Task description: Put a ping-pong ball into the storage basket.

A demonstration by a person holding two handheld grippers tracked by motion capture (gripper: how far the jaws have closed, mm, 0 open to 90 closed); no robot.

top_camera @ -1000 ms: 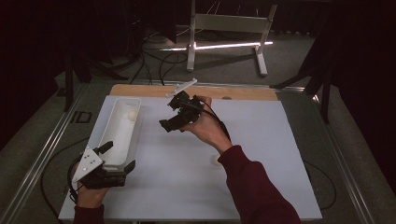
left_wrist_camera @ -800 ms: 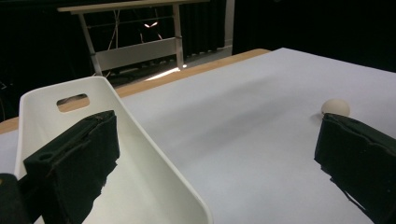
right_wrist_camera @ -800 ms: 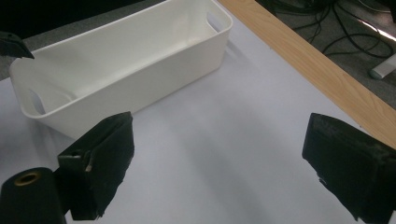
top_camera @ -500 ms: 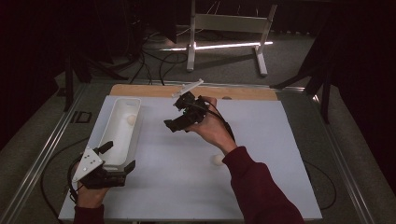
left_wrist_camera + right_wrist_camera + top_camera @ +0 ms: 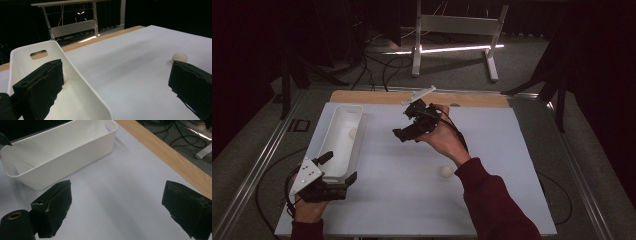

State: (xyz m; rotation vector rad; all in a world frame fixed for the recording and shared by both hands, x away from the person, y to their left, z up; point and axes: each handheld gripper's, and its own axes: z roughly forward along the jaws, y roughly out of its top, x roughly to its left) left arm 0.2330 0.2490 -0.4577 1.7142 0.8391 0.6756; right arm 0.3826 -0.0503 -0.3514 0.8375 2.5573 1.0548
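Inside white bin [image 5: 341, 150]: 1 ball [image 5: 353, 133].

Two small pale balls: one [image 5: 352, 133] lies inside the white bin [image 5: 353, 111], the other [image 5: 445, 171] sits on the sheet well to the right of that bin. One bin. Two handheld grippers: one [image 5: 339, 173] straddling the bin's near end, one [image 5: 404, 133] right of the bin.

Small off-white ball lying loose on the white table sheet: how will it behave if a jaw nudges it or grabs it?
The small off-white ball looks round and sits on the flat white sheet with nothing against it, so a nudge would probably send it rolling. Its curved surface gives flat jaws little contact, so an off-centre squeeze may squirt it out. It looks light for its size, though its material cannot be told.
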